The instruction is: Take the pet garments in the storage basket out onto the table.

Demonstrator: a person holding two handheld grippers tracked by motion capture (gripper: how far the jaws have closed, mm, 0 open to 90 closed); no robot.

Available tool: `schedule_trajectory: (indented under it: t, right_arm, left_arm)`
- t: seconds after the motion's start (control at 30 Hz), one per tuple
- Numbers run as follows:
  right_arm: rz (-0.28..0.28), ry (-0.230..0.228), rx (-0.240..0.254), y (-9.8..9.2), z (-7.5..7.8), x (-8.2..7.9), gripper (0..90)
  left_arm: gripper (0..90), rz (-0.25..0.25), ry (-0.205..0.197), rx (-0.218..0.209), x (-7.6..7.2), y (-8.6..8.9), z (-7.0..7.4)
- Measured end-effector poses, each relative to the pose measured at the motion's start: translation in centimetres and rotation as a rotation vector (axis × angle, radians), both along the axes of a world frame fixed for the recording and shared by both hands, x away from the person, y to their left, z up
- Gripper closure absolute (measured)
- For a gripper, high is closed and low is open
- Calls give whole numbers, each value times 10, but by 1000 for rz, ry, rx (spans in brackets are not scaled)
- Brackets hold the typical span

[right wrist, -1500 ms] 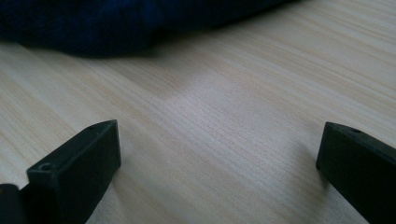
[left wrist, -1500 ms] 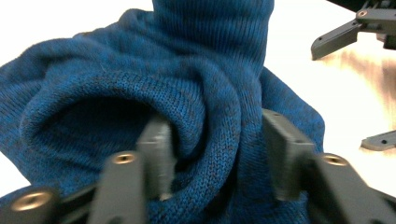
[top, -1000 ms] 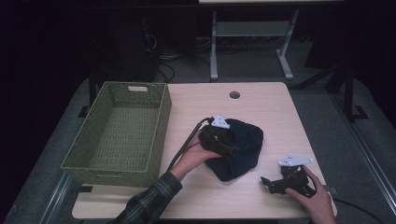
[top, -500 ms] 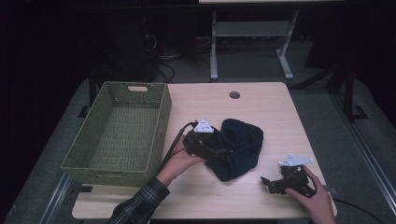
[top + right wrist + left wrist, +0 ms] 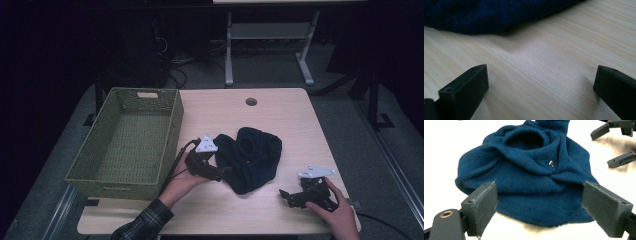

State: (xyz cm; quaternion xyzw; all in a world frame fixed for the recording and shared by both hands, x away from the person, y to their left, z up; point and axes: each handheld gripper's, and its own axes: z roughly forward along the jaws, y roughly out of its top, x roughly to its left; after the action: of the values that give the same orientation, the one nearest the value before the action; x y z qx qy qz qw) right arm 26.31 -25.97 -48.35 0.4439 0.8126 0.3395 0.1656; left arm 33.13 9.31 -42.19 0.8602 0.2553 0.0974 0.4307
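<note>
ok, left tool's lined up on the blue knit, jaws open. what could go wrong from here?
1. The left tool frames only the hem of the blue knit garment; a shallow pinch may catch one layer, so it could unfurl and drag.
2. The metal snap sits in a fold; gripping there might slip.
3. The green basket has tall walls; a drooping garment could snag the rim. The right tool rests open, apart from the cloth.

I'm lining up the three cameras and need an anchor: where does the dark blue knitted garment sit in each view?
High view: the dark blue knitted garment lies mid-table, right of the green basket, just beyond the left gripper.
Left gripper view: the garment spreads across the centre, its hem between the open jaws.
Right gripper view: the garment lies along the top edge.
Shared landmark: the light wooden table.
</note>
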Motion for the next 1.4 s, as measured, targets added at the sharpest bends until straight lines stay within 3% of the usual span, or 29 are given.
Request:
schedule_trajectory:
  t: [0.53,0.87,1.17,1.27,1.4]
  right_arm:
    - [-1,0,0,0,0,0,0]
    - [0,0,0,0,0,0,0]
    - [-1,0,0,0,0,0,0]
    - [0,0,-1,0,0,0,0]
    - [1,0,-1,0,0,0,0]
  left_arm:
    - [129,26,28,43,-17,15,-19]
    - [129,43,43,113,-28,24,-36]
    - [127,68,42,149,-28,21,-49]
    - [127,67,39,157,-29,21,-53]
    - [126,71,23,129,-30,22,-55]
